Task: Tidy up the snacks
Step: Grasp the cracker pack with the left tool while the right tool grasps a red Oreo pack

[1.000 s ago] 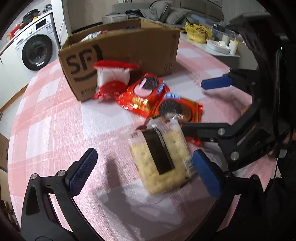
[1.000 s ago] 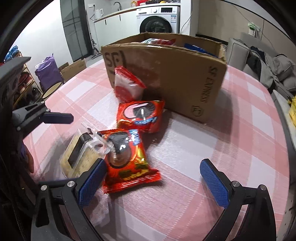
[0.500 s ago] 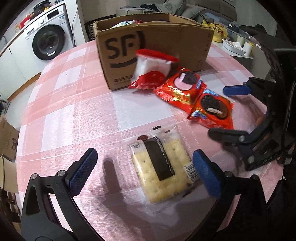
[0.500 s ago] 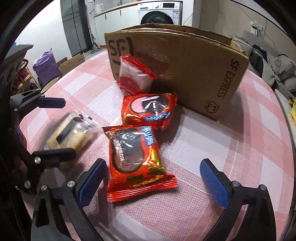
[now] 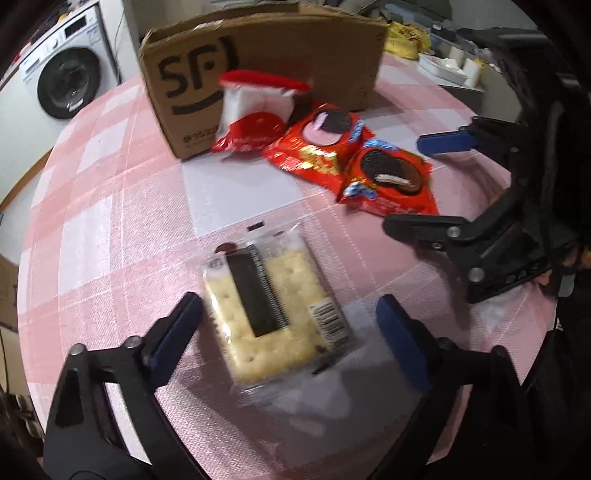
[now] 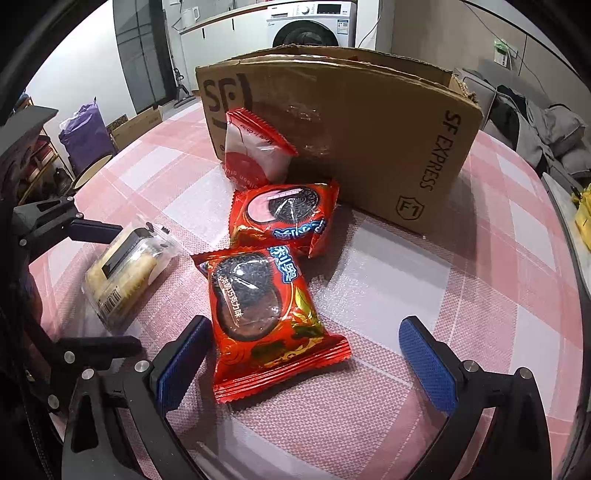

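Straddling 2 packets at once on the pink checked tablecloth (image 6: pixel 424 280): left gripper (image 5: pixel 288 332) spread wide around the clear cracker packet (image 5: pixel 275 306), right gripper (image 6: pixel 306 362) equally wide around the near red cookie packet (image 6: pixel 262 317). Nothing gripped yet; blue pads standing off both wrappers, the left pad of each nearly touching its packet, the right pad well clear. Judging the step as 2 pickups for the cardboard box (image 6: pixel 354 133) at the far side. Doing it well likely meaning: centring each gripper before closing so both pads meet the packet together, dropping low enough to catch the body and not just the crimped film edge, and squeezing lightly, since crackers and cookies crush and slick wrappers slip. Lying just beyond the near cookie packet, a second red cookie packet (image 6: pixel 284 218), touching or slightly overlapping it, so a tilted lift risking dragging it along. Leaning upright against the box front, a red-and-white pouch (image 6: pixel 255 151), standing on the straight path to the box; lifting high over the box wall seeming safer than sliding forward. Grippers working close side by side, right one showing just right of the cracker packet in the left view, so staggering the lifts advisable. Washing machine (image 6: pixel 310 26) far behind, out of the way.
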Tool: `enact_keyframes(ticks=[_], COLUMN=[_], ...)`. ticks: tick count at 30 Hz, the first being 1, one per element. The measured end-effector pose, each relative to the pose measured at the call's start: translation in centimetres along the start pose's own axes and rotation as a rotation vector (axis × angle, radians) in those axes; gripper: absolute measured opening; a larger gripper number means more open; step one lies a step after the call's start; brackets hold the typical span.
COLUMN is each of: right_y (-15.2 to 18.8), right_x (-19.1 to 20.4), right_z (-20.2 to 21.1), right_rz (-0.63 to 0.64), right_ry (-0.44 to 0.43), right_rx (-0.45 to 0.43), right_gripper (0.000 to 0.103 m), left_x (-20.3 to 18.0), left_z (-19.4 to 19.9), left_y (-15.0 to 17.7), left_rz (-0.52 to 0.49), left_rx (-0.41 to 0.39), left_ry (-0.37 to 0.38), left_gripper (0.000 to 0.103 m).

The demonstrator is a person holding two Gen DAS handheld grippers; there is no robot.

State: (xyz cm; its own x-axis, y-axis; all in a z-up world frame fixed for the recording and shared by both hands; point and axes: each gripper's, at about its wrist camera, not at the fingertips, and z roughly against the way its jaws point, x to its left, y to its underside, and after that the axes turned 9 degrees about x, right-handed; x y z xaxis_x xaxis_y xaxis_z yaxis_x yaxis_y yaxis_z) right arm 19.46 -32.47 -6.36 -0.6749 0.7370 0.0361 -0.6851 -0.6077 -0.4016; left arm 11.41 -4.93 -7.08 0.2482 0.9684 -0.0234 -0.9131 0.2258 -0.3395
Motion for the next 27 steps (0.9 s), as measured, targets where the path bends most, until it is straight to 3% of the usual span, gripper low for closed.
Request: enact_keyframes(ticks=[2, 4, 16, 22, 24, 27], right_y=[0.0, 0.0, 0.4, 0.4, 0.5, 0.8], right_x=[0.1, 0.1, -0.4, 0.5, 0.6, 0.7], right_z=[0.0, 0.0, 1.1, 1.3, 1.6, 2.1], right_rz=[-0.003, -0.005, -0.015, 0.014, 0.022, 0.034], right_ry=[-0.004, -0.004, -0.053, -0.063, -0.068, -0.064], right_rx=[-0.001, -0.002, -0.040, -0.052, -0.061, -0.068], right_gripper=[0.103, 0.103, 0.101, 0.077, 0.063, 0.057], left_x=[-0.6, -0.8, 0.8, 1.4, 1.7, 2.1], left_z=[0.4, 0.6, 2.1, 2.9, 3.2, 3.6], left_y=[0.2, 0.3, 0.7, 0.8, 0.8, 1.0], left_rz=[-0.037, -0.059, 0.024, 0.044, 0.047, 0.055], left_rx=[-0.029, -0.041, -0.117, -0.139, -0.146, -0.161], left_ry=[0.011, 0.015, -0.006, 0.000, 0.003, -0.007], left_gripper=[0.065, 0.057, 0.056, 0.056, 0.056, 0.056])
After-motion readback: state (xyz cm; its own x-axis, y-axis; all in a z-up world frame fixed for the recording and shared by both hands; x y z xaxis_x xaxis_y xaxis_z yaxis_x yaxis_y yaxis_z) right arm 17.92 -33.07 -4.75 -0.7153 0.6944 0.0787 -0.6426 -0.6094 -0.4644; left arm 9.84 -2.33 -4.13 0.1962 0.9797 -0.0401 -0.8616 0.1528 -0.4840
